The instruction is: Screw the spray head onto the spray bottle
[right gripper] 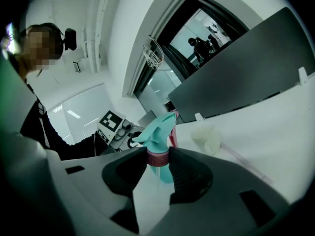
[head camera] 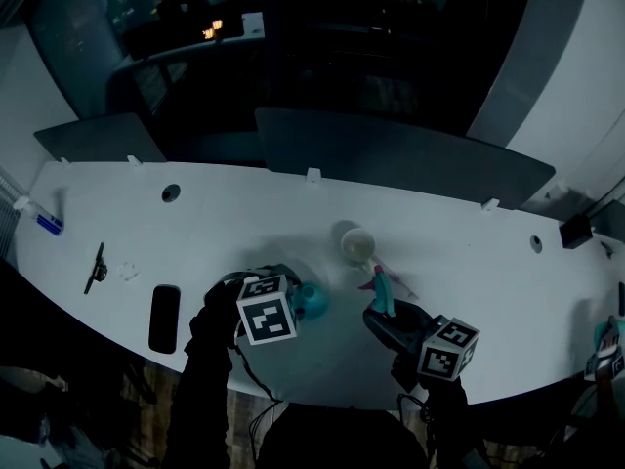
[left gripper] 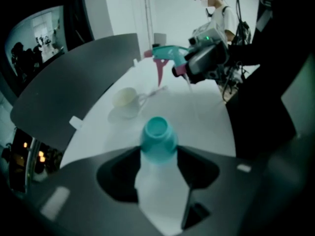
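An office: a long white desk (head camera: 469, 262) with grey divider panels (head camera: 391, 154) along its far edge, cable holes (head camera: 171, 192) in its top, and glass partitions (right gripper: 160, 90) beyond it.

Open tabletop (head camera: 332, 345) lay between the left gripper (left gripper: 158, 151) and the right gripper (right gripper: 158, 154), free to cross. A cup (head camera: 356, 244) stood just behind that gap. A dark phone (head camera: 164, 318) lay off to the left, and grey divider panels (head camera: 391, 149) walled the far edge.

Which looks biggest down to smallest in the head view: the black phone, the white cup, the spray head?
1. black phone
2. white cup
3. spray head, partly hidden and held off the table, so this rank is unsure
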The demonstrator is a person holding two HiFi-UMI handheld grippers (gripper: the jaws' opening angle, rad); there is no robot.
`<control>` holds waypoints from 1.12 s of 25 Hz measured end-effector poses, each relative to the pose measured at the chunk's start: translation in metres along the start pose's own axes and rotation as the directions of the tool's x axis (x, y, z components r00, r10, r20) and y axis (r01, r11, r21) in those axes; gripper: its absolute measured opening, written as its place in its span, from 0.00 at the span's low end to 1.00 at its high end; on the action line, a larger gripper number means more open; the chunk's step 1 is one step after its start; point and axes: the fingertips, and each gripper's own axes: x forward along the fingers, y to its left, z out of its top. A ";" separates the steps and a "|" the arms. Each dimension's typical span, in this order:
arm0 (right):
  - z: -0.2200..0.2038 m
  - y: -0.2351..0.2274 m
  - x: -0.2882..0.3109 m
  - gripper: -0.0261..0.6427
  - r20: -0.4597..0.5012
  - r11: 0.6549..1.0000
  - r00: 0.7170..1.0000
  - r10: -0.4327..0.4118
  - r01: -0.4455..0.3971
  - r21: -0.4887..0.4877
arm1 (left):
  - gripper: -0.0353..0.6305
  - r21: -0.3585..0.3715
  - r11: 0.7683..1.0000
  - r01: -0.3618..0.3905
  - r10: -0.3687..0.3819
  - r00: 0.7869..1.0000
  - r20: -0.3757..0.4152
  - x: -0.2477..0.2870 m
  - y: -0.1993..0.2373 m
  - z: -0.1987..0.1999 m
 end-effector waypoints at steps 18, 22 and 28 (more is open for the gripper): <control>0.000 0.001 0.001 0.26 -0.006 1.000 1.000 0.006 -0.006 -0.009 | 0.81 -0.455 0.890 -0.031 0.299 0.792 0.532 -0.001 0.017 0.006; 0.000 -0.002 -0.004 0.26 -0.006 1.000 1.000 -0.007 0.007 -0.011 | 0.84 -0.482 0.865 -0.142 0.401 0.772 0.492 0.033 0.010 0.002; 0.002 -0.003 -0.008 0.26 0.000 1.000 1.000 -0.027 0.027 -0.007 | 0.84 -0.526 0.836 -0.155 0.461 0.717 0.523 0.046 0.013 0.014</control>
